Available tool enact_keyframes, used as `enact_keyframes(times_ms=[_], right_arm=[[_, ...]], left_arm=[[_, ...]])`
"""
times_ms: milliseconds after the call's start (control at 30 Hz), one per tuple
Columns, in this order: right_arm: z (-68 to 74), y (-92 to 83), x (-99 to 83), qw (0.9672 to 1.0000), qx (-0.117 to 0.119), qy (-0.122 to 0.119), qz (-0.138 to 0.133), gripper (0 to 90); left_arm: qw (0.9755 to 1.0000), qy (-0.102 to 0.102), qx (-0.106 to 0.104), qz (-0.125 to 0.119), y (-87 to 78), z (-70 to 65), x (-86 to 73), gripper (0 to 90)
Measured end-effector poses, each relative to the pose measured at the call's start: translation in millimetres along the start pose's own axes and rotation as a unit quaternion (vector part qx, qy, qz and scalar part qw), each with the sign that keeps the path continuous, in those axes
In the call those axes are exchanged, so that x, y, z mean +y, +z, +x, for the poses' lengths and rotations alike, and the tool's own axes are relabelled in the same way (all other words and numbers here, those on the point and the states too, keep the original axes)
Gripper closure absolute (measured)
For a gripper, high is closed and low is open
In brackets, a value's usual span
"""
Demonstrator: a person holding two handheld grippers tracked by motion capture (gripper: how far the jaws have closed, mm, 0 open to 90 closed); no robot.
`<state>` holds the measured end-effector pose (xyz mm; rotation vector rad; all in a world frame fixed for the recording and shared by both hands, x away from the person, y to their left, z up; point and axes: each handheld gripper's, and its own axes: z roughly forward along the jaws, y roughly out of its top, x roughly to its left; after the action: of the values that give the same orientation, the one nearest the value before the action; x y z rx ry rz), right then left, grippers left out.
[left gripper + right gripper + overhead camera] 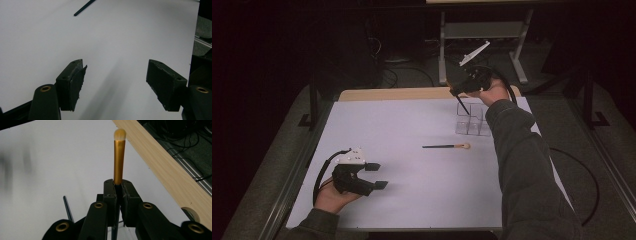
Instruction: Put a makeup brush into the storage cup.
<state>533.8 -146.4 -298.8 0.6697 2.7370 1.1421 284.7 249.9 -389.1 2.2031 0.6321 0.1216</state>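
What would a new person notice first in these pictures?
Probably the makeup brush with a gold neck and pale tip, clamped in the right tool and held above the clear box at the far side of the white table. Next, a second brush lying flat in the middle of the table. The left tool rests open near the front left corner, holding nothing.

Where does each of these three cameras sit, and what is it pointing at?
High view: above the table, looking forward and down; both forearms and tongs show.
Left gripper view: rides the open left tongs, facing the white table.
Right gripper view: rides the right tongs, shut on a gold brush.
Shared: the lying brush.
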Motion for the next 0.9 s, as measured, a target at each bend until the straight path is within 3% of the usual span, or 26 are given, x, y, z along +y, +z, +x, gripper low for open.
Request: enact_keyframes(times_ms=[200,900], right_arm=[[0.4,-2.8,-3.6,0.9999,-0.001,0.010,-0.005,82.4],[1.4,-0.7,-8.2,1.0000,-0.001,0.005,0.000,82.2]], left_arm=[[1.0000,0.001,0.000,0.001,-0.1,-0.2,-0.1,29.7],[1.0000,-0.003,-0.002,0.001,0.3,-1.3,-1.0,29.5]])
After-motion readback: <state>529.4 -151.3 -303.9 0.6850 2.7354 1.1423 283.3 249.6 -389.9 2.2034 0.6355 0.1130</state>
